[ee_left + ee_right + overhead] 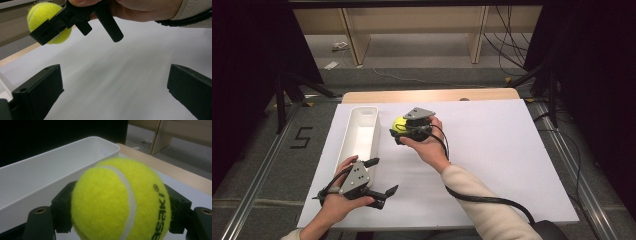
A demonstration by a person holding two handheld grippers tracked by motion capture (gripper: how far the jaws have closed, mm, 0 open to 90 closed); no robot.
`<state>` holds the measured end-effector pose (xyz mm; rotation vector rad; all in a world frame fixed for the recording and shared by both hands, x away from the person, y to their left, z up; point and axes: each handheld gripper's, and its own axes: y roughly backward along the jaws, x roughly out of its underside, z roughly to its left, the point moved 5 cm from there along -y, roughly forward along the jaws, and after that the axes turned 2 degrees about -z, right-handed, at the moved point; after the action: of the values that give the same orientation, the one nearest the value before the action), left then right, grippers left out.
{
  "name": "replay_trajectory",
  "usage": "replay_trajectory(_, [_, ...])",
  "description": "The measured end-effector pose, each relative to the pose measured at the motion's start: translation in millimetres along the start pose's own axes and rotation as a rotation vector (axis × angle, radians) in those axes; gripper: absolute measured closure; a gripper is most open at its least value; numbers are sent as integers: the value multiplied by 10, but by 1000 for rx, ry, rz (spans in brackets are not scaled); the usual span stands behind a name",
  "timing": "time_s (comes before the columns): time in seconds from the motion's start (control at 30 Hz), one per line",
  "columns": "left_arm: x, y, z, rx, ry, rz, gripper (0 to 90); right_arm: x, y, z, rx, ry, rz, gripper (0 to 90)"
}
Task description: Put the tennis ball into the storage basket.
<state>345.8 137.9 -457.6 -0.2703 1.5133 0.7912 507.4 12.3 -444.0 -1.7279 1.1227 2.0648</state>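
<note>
A yellow tennis ball (399, 123) is held just above the white sheet, right beside the long white tray (362, 131). My right gripper (401, 131) is shut on it, with one black jaw on each side of the ball (117, 197). The tray's rim (50, 157) lies close behind the ball in the right gripper view, and the tray looks empty. My left gripper (383, 176) rests near the front left of the sheet, jaws spread wide with nothing between them (115, 92). The left gripper view shows the ball (41, 15) held high in the other gripper (62, 23).
A white sheet (492, 150) covers the table, and a strip of bare wood (432, 95) shows along its far edge. Wooden shelving legs and cables stand on the floor beyond. The right half of the sheet holds no objects.
</note>
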Motion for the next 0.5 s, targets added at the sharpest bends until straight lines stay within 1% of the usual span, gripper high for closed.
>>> replay_trajectory(0.5, [-2, 1, 1, -1, -3, 0, 0, -89, -5, 80, -15, 11, -18, 270])
